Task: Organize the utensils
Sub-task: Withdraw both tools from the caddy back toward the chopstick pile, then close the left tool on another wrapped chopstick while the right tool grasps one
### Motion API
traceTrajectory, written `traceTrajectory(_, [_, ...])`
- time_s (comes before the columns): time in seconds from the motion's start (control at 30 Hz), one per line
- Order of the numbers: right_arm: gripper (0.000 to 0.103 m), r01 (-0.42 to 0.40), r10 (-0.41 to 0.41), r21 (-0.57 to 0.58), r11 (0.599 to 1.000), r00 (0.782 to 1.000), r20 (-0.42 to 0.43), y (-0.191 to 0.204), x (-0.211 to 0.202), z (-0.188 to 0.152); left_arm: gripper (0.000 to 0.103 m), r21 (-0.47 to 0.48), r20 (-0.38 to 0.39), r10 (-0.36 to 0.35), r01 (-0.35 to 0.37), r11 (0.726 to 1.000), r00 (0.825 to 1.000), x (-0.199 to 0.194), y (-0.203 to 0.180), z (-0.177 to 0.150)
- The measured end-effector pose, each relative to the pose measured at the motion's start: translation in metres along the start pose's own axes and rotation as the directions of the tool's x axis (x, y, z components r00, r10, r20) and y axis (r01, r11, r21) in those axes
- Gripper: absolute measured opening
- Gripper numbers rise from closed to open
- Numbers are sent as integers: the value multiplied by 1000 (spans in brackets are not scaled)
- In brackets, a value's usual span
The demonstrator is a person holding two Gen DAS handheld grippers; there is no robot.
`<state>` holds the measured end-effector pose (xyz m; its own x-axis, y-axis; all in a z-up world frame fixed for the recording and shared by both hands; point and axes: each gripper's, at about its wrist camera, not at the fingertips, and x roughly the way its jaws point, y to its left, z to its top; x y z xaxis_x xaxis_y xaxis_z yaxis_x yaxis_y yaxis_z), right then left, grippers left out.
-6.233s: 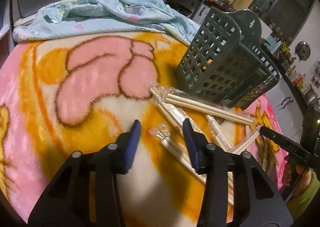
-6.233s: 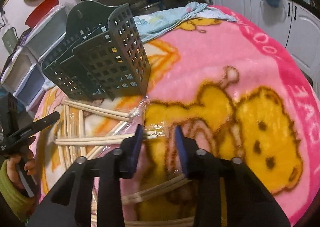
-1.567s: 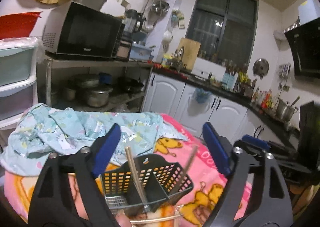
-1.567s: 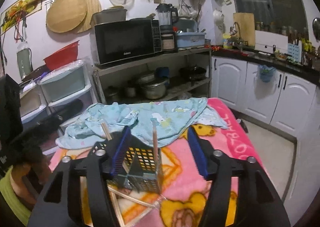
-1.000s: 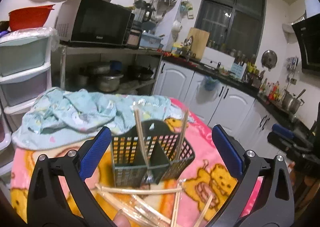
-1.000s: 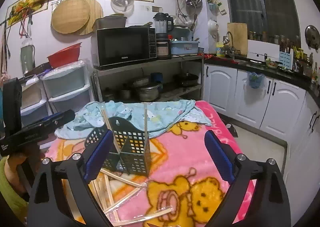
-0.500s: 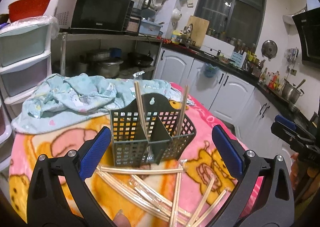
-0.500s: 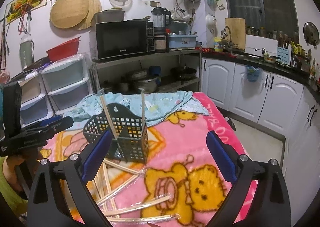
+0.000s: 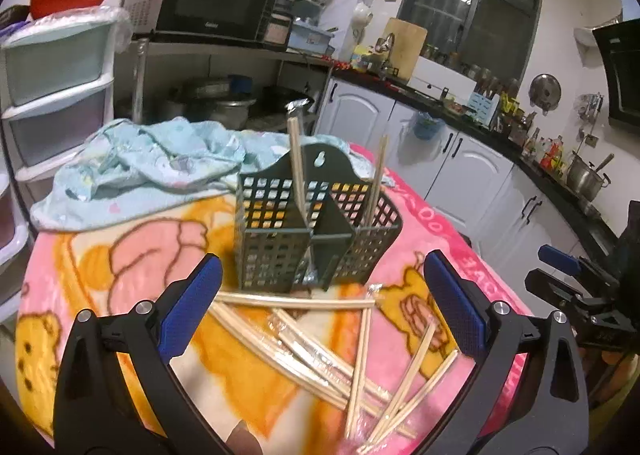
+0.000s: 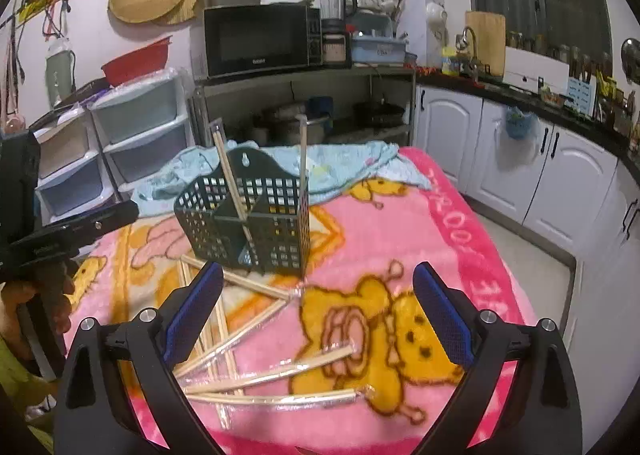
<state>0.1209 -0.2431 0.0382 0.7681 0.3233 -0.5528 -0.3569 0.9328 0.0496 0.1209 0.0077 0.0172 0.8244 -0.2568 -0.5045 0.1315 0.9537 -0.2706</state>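
A dark green lattice utensil caddy (image 9: 280,247) (image 10: 264,231) stands upright on the pink cartoon blanket (image 9: 80,275) (image 10: 400,239). Two wrapped chopstick pairs (image 9: 297,163) (image 10: 303,159) stand in its compartments. Several more wrapped chopsticks (image 9: 320,347) (image 10: 260,375) lie loose on the blanket in front of it. My left gripper (image 9: 324,311) is wide open and empty, held above the loose chopsticks. My right gripper (image 10: 316,315) is wide open and empty, above the blanket near the loose chopsticks.
A crumpled light blue cloth (image 9: 152,163) (image 10: 344,163) lies behind the caddy. Plastic drawers (image 9: 52,87), a shelf with a microwave (image 10: 256,39) and white cabinets (image 10: 520,159) surround the table. The other gripper shows at each view's edge (image 9: 580,295) (image 10: 60,239).
Both grippers have dropped lower and tilted down toward the table. The caddy and loose chopsticks now show larger and closer. Both stay wide open.
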Motion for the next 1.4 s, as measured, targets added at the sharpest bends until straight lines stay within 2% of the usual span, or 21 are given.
traceTrajectory(0.37, [93,-34,33,-4,999,994,-106,3,22,-25,93,-33,-81,31,-34,999,996,4,15,-24])
traceTrajectory(0.57, [93,-49,55,38,998,984,-172,-5,46,-38,93,-48,-161,39,-48,998,986,20,26,-45])
traceTrajectory(0.77, [93,-23,36,56,998,972,-232,-17,67,-54,93,-60,-208,51,-64,996,977,40,39,-57])
traceTrajectory(1.03, [88,5,20,83,997,957,-291,-33,92,-64,93,-71,-244,89,-109,992,966,69,68,-64])
traceTrajectory(1.23, [83,-1,27,82,997,949,-314,-36,104,-65,92,-96,-247,80,-106,990,966,82,88,-57])
traceTrajectory(1.3, [79,-3,34,95,995,946,-324,-40,109,-65,87,-107,-240,68,-96,990,968,85,93,-52])
traceTrajectory(1.4, [77,-11,48,111,994,941,-334,-43,114,-65,71,-84,-236,66,-88,993,969,92,98,-44])
